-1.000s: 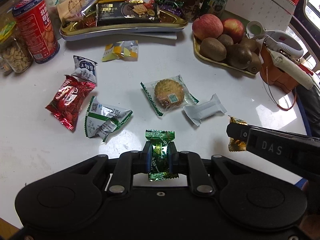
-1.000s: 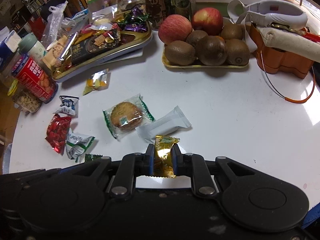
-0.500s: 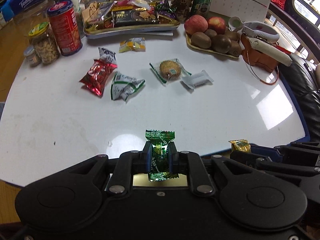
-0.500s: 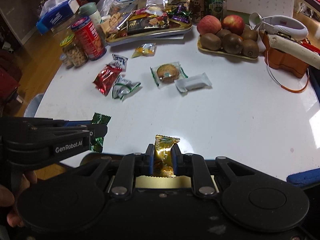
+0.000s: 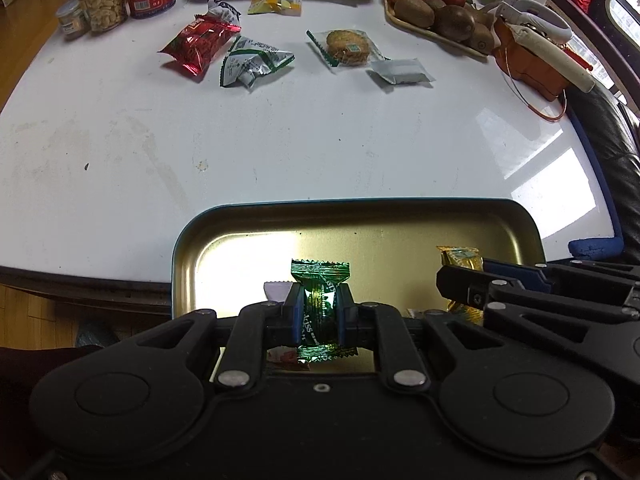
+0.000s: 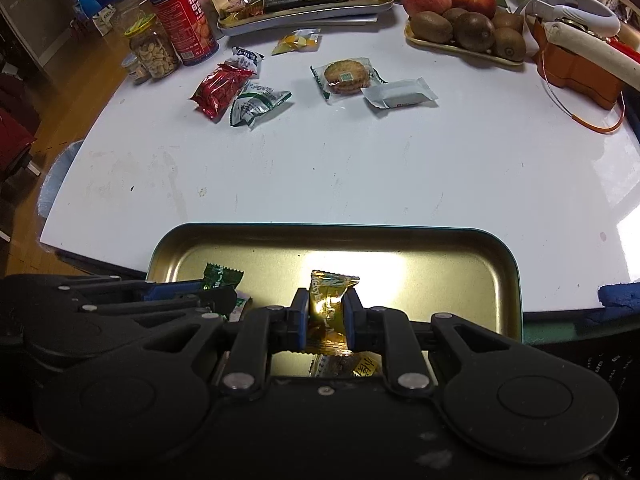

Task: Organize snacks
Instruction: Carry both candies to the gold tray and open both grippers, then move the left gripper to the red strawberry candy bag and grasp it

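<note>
While clamped in left tongs (image 5: 318, 312), green candy (image 5: 320, 304) stands upright.

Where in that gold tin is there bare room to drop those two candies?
The gold tin is bare across its middle and right. Its near-left corner is crowded with small wrappers. The left gripper grips the green candy, the right gripper the gold candy.
</note>
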Available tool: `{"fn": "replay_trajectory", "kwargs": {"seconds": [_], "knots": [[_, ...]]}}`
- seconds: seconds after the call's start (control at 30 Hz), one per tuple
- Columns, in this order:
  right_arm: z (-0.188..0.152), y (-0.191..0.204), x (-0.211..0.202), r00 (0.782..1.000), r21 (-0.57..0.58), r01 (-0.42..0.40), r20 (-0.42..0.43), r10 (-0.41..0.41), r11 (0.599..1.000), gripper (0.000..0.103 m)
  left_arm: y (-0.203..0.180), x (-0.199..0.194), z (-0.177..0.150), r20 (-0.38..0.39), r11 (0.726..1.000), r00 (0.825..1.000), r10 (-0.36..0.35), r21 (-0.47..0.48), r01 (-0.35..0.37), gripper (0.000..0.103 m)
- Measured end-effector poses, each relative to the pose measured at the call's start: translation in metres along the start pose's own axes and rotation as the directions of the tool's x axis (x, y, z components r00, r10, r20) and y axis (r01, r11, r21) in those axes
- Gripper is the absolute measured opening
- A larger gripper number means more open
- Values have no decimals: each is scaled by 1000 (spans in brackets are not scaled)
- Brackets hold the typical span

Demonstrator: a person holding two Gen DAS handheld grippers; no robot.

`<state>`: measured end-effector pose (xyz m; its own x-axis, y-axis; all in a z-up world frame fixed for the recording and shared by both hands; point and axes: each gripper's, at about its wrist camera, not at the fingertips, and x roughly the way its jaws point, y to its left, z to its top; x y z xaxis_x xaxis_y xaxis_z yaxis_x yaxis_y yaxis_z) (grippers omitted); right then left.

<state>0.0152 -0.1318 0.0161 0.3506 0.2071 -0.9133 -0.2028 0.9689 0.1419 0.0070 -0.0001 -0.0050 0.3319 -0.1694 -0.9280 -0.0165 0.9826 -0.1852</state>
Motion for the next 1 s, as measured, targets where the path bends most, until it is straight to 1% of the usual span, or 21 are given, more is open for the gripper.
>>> {"fn": "replay_trajectory", "kwargs": {"seconds": [0.13,0.17,0.2,0.33,0.57,0.67,0.73,0.77,0.8,1.0], "knots": [[-2,-2,4,1000,17,10,-25,-9,1000,24,0,3,-4,-13,999,999,42,-2,-42,22],[-3,-3,4,1000,21,14,-28,-13,1000,28,0,4,-5,-21,999,998,55,4,-55,22],[-3,-5,3,999,31,13,-31,-12,999,29,1,5,-5,-30,998,998,62,2,-62,22],[-5,-8,2,999,46,8,-33,-7,999,31,3,6,-6,-42,998,997,59,-20,-60,23],[-7,-10,-1,1000,50,-4,-30,5,999,32,2,6,-6,-56,998,997,54,-16,-54,24],[-7,-11,-2,1000,53,-14,-24,15,998,35,2,8,-6,-61,998,997,57,-18,-58,30],[-7,-11,-3,1000,54,-15,-18,16,998,35,2,7,-6,-60,998,996,65,-23,-66,42],[-6,-11,-3,1000,54,-16,-17,17,998,35,3,7,-6,-56,997,996,66,-27,-67,44],[-7,-11,-4,1000,54,-19,-16,20,998,35,3,5,-6,-50,997,997,63,-32,-65,45],[0,-14,-10,999,66,-36,0,36,997,36,10,-7,-3,-42,998,998,40,-48,-42,45]]}}
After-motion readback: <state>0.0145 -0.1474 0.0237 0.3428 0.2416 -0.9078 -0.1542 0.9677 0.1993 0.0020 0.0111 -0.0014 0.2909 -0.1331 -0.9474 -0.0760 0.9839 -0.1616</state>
